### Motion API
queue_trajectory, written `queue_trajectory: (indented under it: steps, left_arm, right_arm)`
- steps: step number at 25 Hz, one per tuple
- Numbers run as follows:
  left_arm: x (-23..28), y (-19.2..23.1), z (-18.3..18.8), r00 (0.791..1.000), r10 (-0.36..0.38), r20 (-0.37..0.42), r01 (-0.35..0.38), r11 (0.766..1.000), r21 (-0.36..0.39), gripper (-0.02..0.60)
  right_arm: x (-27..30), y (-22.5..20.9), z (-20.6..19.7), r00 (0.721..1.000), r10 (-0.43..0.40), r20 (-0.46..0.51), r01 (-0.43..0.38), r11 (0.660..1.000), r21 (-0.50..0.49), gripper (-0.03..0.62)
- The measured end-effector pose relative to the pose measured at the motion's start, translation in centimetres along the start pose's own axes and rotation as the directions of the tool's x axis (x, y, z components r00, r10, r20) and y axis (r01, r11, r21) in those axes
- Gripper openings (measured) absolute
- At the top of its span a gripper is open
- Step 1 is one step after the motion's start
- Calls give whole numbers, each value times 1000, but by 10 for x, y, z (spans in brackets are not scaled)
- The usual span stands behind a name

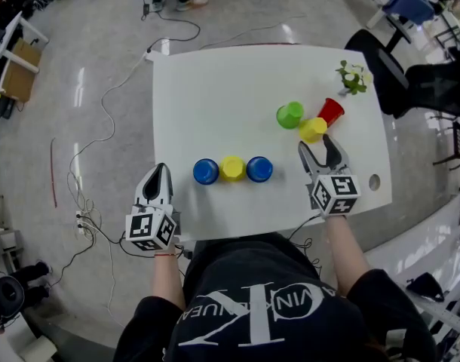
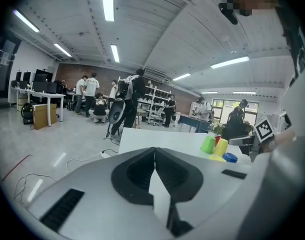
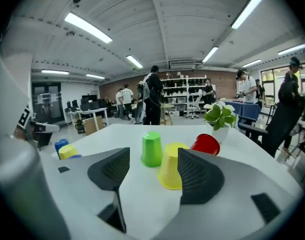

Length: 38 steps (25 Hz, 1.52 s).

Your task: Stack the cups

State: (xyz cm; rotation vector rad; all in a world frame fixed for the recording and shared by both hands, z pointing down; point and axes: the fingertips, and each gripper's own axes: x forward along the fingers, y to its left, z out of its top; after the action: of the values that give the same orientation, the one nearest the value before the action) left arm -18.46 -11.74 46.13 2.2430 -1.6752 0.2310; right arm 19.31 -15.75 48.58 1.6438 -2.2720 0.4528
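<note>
Head view has the left gripper at the near left edge of the white table, jaws pressed together on nothing. Along the table's near edge three upturned cups stand side by side: left blue cup, middle yellow cup, right blue cup. Toward the table's right side stand a green cup and a second yellow cup. The right gripper is just short of that yellow cup, jaws spread wide and empty. Further along the table come a tipped red cup, then a potted plant.
</note>
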Motion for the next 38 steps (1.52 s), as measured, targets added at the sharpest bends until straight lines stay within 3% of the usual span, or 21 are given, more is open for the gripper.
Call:
queue_trajectory:
  steps: [3,6,11,18,23,26,31,38]
  left_arm:
    - [-3,1,0,999,39,5,-39,999,-3,5]
    - [-7,-2,-1,997,78,11,-77,997,-13,5]
    - [-17,-14,-4,991,133,18,-133,991,-21,5]
    - [-27,-29,-19,983,185,23,-184,982,-44,5]
    - [-32,-36,-20,981,194,28,-192,980,-46,5]
    - [-37,-30,-15,978,202,47,-200,979,-48,5]
    - [-44,-23,-4,978,190,86,-187,981,-48,5]
    - [-52,-32,-14,988,134,72,-132,991,-37,5]
  right_arm:
    - [6,-26,-3,998,-63,-10,63,998,-1,318]
    - [16,-42,-9,997,-72,-30,73,997,10,324]
    - [34,-46,-20,996,-28,-80,24,999,-42,322]
    - [34,-44,-21,998,35,-61,-41,994,-100,229]
    - [19,-23,-7,989,147,-26,-149,985,-89,224]
    - [4,14,16,965,264,13,-261,961,-89,224]
    - [-10,96,58,897,439,40,-431,893,-132,224]
    - [-20,187,67,814,580,-31,-576,798,-176,224]
